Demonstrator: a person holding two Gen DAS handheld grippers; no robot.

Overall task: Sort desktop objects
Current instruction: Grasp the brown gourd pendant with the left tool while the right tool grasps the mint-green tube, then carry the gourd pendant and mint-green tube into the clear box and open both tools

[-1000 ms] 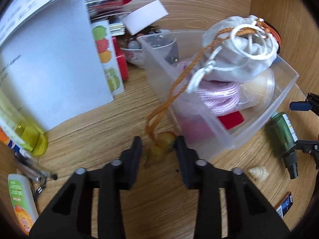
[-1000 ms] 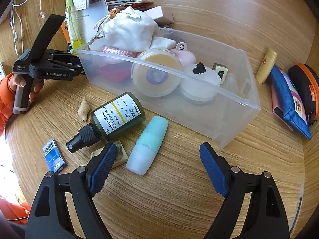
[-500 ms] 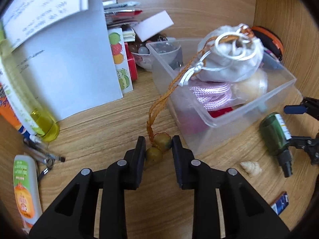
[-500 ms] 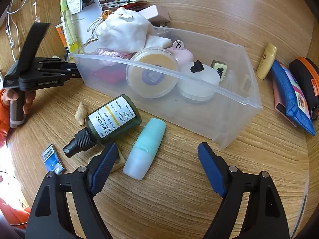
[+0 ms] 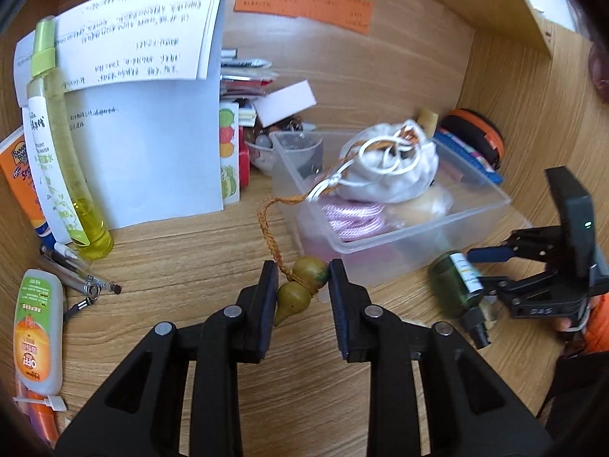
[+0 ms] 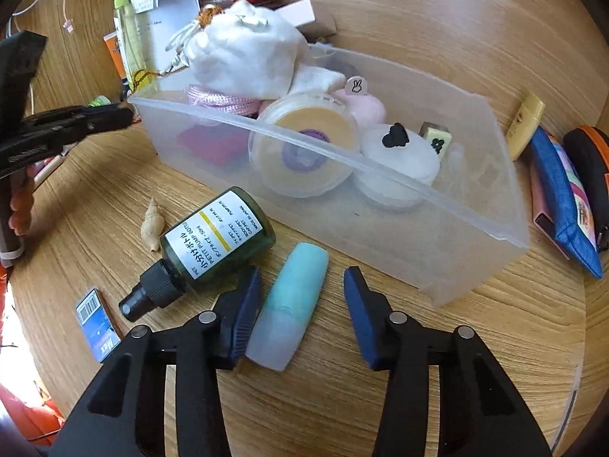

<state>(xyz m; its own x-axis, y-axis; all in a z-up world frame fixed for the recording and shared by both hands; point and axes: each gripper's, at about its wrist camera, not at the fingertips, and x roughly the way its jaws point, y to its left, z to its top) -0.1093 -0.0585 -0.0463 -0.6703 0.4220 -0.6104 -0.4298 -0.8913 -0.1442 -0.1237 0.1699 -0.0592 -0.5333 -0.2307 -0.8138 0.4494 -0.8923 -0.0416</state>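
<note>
Nearby: a green bottle (image 6: 217,234) and a shell (image 6: 152,224) lay beside the clear box (image 6: 475,228) on the bench (image 6: 418,361).
Left claw (image 5: 300,285): squeezed tight on a small gourd (image 5: 302,285).
Right claw (image 6: 302,297): closing, not yet tight, around a blue tube (image 6: 291,304).

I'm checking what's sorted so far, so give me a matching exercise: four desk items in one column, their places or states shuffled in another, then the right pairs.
1. gourd charm
2. teal tube
3. white drawstring pouch
4. seashell

A. on top of the things in the clear bin
B. gripped by the left gripper
C. loose on the desk beside the green spray bottle
D. on the desk between the right gripper's closing jaws

Pairs: 1-B, 2-D, 3-A, 4-C
</note>
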